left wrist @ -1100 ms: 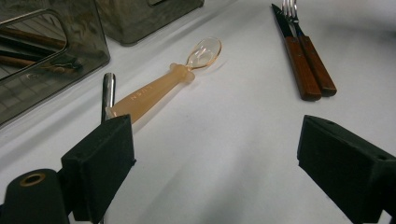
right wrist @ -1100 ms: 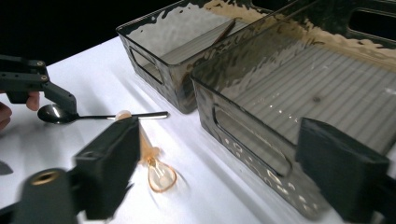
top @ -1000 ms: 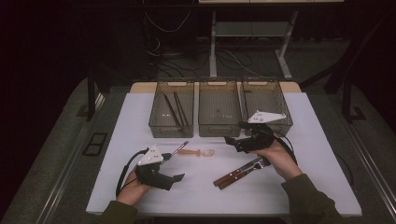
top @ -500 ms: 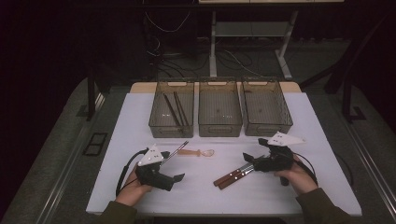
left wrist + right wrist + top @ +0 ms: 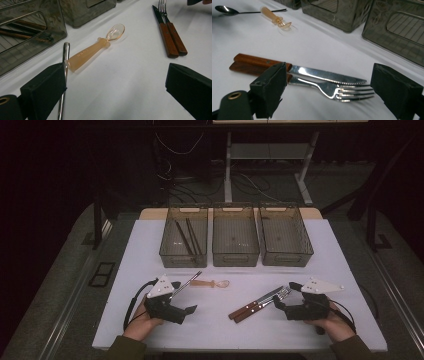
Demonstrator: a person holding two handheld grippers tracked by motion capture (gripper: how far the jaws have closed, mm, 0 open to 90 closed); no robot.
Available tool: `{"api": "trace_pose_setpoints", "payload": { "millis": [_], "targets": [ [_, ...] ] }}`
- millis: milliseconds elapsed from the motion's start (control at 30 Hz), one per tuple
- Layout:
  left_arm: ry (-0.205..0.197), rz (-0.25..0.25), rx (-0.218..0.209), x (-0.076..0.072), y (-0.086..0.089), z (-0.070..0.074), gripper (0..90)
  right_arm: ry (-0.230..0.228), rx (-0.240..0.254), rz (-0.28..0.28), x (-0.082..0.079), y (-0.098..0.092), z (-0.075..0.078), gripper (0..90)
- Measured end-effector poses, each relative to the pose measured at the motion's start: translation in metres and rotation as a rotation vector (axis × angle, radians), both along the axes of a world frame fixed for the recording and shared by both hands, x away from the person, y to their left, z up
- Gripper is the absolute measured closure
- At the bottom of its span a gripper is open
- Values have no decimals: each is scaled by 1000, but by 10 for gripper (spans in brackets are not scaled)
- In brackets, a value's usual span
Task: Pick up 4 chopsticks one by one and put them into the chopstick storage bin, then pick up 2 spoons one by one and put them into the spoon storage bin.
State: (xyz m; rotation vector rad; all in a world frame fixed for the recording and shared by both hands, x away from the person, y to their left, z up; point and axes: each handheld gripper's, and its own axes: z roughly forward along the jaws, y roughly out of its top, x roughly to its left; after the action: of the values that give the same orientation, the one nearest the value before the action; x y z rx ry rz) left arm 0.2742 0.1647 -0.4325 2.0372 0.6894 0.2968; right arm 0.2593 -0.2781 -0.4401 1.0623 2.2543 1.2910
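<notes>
Table [image 5: 150,245], white, carrying three smoked bins [image 5: 236,241] in a row at the far side.

Right gripper [image 5: 281,297]: fingers apart, nothing between them, low over the table, aimed at the fork [image 5: 332,91] and knife [image 5: 324,75], which lie side by side, wooden handles touching, just ahead of it.

Left gripper [image 5: 186,311]: fingers apart, empty; steel spoon [image 5: 63,82] beside its left finger, amber plastic spoon [image 5: 96,47] just beyond.

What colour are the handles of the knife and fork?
Reddish-brown wood, on both the knife and the fork; the left gripper view shows it best.
</notes>
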Motion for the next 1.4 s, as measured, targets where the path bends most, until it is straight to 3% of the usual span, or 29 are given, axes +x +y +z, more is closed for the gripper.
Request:
{"api": "trace_pose_setpoints", "payload": {
  "millis": [333,567,667,1200,1400],
  "targets": [
    [2,4,2,-2,-1,2,24,-11,-46,-20,-13,-19,-6,139],
    [7,32,22,-1,2,3,23,-5,-34,-26,-14,-20,-5,139],
    [-1,37,26,0,6,4,24,16,-19,-19,-13,-19,-5,139],
    [-5,78,8,7,31,9,24,-20,-52,-25,-12,-18,-6,139],
    [1,110,14,10,45,9,27,-5,-45,-33,-11,-17,-7,138]
  ]
}}
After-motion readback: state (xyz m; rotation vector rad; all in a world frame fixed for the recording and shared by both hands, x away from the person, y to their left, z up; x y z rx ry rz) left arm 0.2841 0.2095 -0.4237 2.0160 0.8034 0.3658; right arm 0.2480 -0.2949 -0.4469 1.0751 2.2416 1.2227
